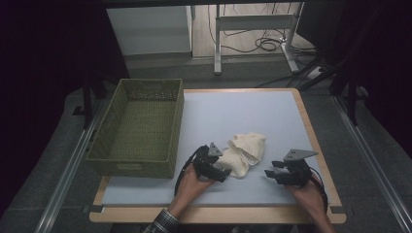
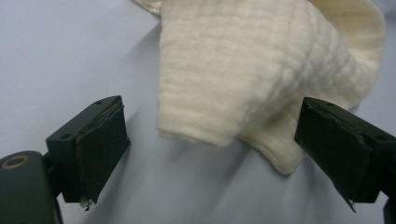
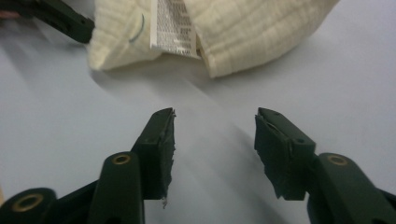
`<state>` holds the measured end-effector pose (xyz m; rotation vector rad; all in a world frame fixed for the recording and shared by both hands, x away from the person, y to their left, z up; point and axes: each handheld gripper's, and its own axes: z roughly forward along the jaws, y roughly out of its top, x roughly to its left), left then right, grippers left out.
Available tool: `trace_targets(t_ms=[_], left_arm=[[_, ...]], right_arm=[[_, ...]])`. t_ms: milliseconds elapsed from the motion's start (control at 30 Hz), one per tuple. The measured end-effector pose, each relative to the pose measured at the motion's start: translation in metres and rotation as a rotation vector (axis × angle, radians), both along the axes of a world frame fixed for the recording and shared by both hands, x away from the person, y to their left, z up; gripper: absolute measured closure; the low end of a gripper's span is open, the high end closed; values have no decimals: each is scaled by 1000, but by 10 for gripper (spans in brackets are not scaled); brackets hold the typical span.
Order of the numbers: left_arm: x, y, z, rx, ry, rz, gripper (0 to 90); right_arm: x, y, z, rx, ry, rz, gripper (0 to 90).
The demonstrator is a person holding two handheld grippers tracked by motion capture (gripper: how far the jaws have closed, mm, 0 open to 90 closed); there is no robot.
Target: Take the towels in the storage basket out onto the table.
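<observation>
Cloth (image 2: 261, 70) lies bunched between the left claw's (image 2: 215, 154) wide-spread jaws.

A white care label (image 3: 173, 27) is seen sewn to the cream cloth (image 3: 243, 28) in the right gripper view. Rows of small dark print are carried on it, but the lettering is too fine and blurred to be read. No other text, brand, number or sign can be made out.

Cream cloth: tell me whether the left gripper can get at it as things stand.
Probably yes. The left gripper is open, its jaws either side of the cream cloth's near edge, with only bare table mat between.
</observation>
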<state>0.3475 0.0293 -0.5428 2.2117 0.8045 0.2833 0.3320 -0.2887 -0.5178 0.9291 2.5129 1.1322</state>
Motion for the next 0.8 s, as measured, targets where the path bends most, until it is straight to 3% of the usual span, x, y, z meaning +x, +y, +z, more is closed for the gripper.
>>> trace_targets(t_ms=[200, 433, 500, 667, 800], left_arm=[[-1, 0, 0, 5, -7, 2, 92], [0, 0, 0, 1, -6, 2, 92], [0, 0, 0, 1, -6, 4, 92], [0, 0, 0, -1, -5, 4, 92], [0, 0, 0, 0, -4, 4, 92]], right_arm=[[9, 15, 20, 17, -6, 54, 636], [25, 44, 41, 16, -43, 101, 625], [32, 51, 41, 20, -48, 111, 601], [45, 68, 33, -33, -53, 108, 553], [49, 75, 28, -96, -61, 91, 768]])
